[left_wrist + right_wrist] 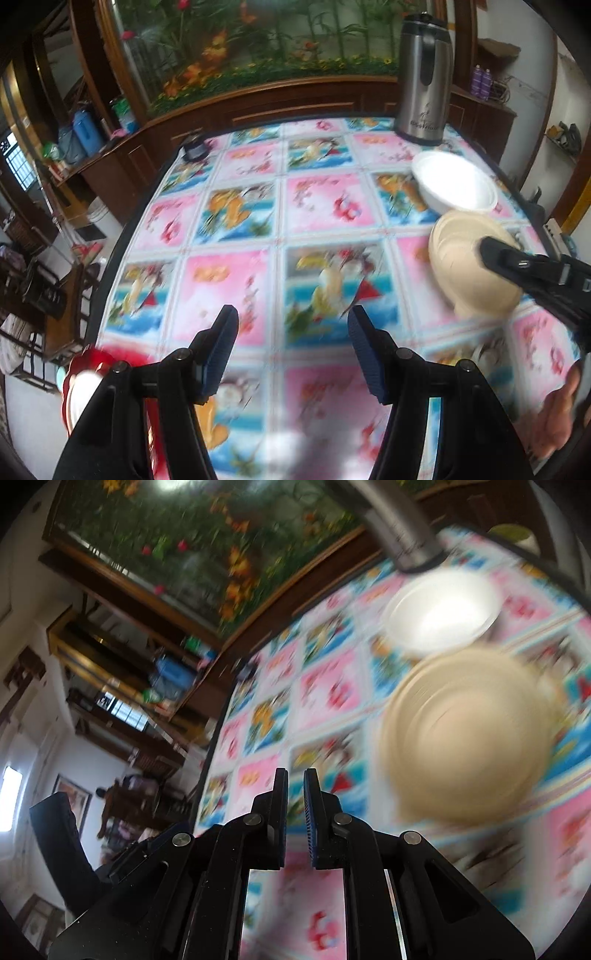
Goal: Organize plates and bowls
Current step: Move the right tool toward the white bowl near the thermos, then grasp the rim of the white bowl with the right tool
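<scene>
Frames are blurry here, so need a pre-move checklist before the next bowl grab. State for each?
1. Left tongs open, nothing between them: ok.
2. Right tongs shut and empty; must open before any grasp: not ok.
3. Beige bowl upright on the tablecloth, rim free: ok.
4. White bowl just behind the beige one; touching or apart: cannot tell.
5. Steel kettle stands close behind the white bowl, a knock risk: not ok.
6. Red-rimmed dish at the left edge, blurred: cannot tell.

Dark wooden cabinet (295, 99), floral mural (258, 40)
</scene>
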Tool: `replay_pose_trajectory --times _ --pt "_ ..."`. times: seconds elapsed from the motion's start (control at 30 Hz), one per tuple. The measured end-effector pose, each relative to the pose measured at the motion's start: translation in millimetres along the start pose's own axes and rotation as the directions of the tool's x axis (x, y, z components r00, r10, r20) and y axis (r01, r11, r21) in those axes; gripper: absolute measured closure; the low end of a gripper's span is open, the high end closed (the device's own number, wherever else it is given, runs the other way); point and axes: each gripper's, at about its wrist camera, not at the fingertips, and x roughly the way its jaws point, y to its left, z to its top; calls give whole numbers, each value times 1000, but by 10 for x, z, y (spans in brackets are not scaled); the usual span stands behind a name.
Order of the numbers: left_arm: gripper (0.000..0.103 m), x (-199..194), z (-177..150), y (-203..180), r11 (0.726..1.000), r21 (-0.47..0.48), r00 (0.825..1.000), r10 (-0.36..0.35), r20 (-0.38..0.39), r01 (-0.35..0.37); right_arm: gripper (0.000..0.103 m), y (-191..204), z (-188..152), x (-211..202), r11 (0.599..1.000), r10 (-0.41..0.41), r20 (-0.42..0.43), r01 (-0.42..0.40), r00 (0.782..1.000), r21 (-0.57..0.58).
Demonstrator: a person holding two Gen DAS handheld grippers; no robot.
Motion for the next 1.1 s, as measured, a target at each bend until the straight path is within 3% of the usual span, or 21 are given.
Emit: replay_pose_trajectory --times 0.23,0.37,0.5,0.8,1.1 --pt "41 284 635 -294 998 46 998 -53 17 52 94 -509 816 -526 990 -137 161 141 977 -15" --pt "41 527 949 -435 996 34 997 -81 9 81 94 -804 1179 -478 975 -219 144 220 965 15" --pt "41 835 1133 -561 992 4 991 -123 -45 123 94 -1164 1411 -274 973 -217 73 210 973 100" --pt "39 1120 1313 -834 991 -55 992 -124 -11 123 94 -1414 1415 -72 973 -182 49 172 982 155" --pt "38 1500 1402 -955 977 -114 977 -190 -100 178 92 -1554 1385 17 961 -197 32 187 980 202"
